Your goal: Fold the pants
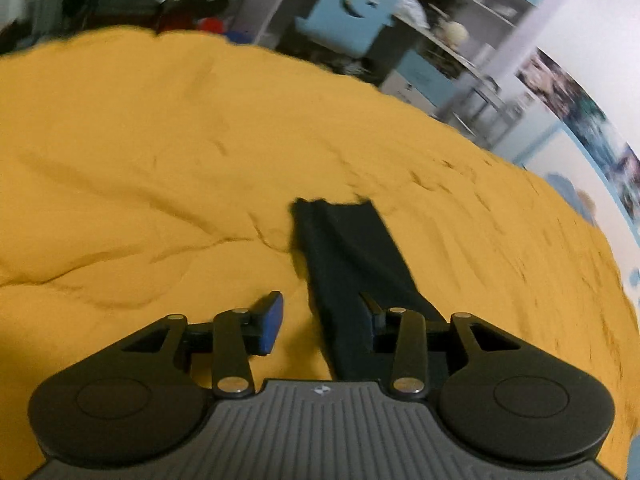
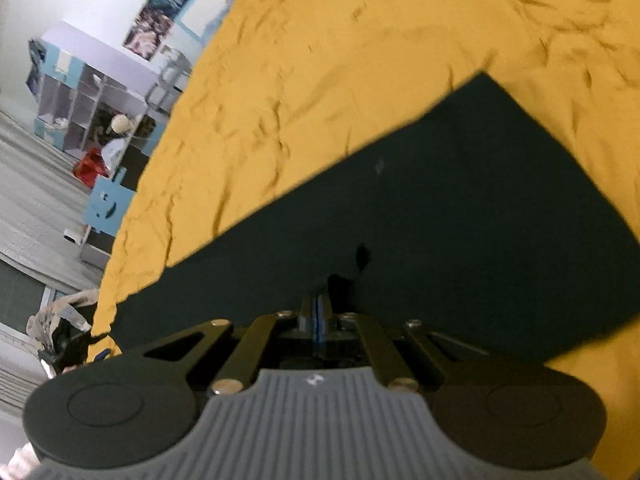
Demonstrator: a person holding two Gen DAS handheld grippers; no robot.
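Right tool (image 2: 319, 312) pinches the dark pants (image 2: 440, 208); only the left view shows the left tool (image 1: 320, 320) spread wide.

The pants (image 1: 348, 264) lie on the bedspread (image 1: 160, 160), which stretches ahead of me and to both sides. From my left gripper (image 1: 322, 320), a leg of the pants runs forward from between my spread fingers, closer to the right one, with its hem farthest from me. Beyond the far edge of the bedspread stand shelves (image 1: 460, 40) and a box (image 1: 348, 12). From my right gripper (image 2: 318, 320), the pants (image 2: 440, 220) spread ahead and to the right on the bedspread (image 2: 320, 80), and my closed fingers seem to pinch their near edge. Left of the bedspread, on the floor, stand the shelves (image 2: 92, 108) and the box (image 2: 106, 208).
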